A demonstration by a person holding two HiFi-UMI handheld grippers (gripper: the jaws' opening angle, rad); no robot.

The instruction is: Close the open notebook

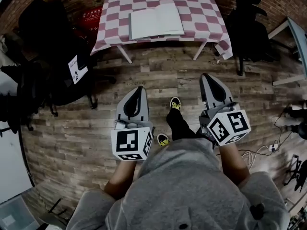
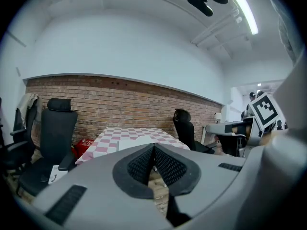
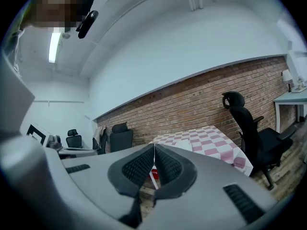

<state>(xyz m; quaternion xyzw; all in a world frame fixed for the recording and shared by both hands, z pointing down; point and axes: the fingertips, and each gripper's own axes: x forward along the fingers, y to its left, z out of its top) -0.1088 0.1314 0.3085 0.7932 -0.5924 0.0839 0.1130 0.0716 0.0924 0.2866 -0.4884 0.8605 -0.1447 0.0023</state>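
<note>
Nearest, the left gripper [image 1: 139, 88] and the right gripper [image 1: 206, 75] are held side by side over a wood-plank floor [image 1: 158, 75]. Each has its jaws pressed together at the tips with nothing between them. Well ahead of both stands a table [image 1: 204, 13] under a pink-and-white checked cloth, with a black office chair [image 1: 247, 30] just beside it. The notebook [image 1: 156, 20] lies open, pale pages up, on the middle of that table, well apart from either gripper. A brick wall [image 2: 120, 104] runs behind.
</note>
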